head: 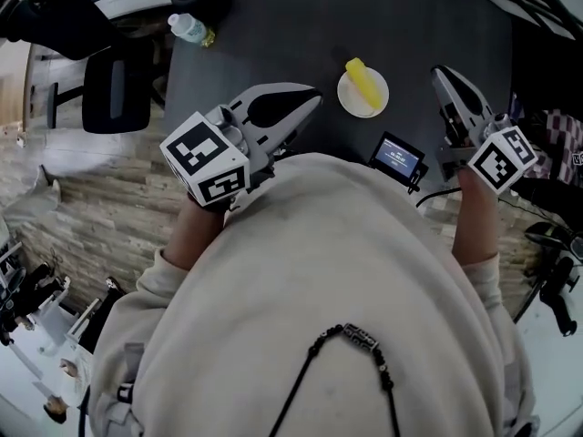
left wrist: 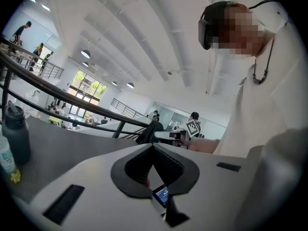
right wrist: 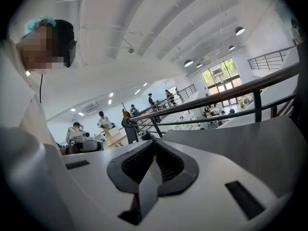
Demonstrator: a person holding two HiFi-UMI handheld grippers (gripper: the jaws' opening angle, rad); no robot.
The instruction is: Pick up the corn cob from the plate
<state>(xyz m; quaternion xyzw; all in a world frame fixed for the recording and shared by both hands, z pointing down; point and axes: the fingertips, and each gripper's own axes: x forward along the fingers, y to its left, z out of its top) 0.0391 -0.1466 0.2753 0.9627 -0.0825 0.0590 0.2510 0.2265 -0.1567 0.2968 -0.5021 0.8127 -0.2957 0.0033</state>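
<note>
Head view: corn cob (head: 361,82) is lying on a small white plate (head: 345,99), one end poking over the plate's far rim. The plate is sitting on the dark table (head: 273,25), toward the middle, between the two claws and slightly beyond their tips. Nothing is touching the cob.

Left claw (head: 312,99) is hovering over the table left of the plate, tips pointing at it but apart from it. Its marker cube (head: 206,158) is sitting back by the hand. In the left gripper view the jaws are pressed together tip to tip, with nothing between them.

Right claw (head: 438,72) is sitting right of the plate, near it but not touching, with its own marker cube (head: 502,158) at the rear. In the right gripper view these jaws are also closed together and empty.

A small device with a lit screen (head: 397,157) is standing at the near table edge, between the arms and nearer than the plate. A clear water bottle (head: 189,29) is lying at the far left corner of the table, and a dark bottle (left wrist: 15,134) is standing next to it. A dark chair (head: 115,82) is standing off the table's left side. The person's cream sweatshirt (head: 328,280) is filling the lower frame, with a dark cord necklace (head: 360,340) hanging over it.
</note>
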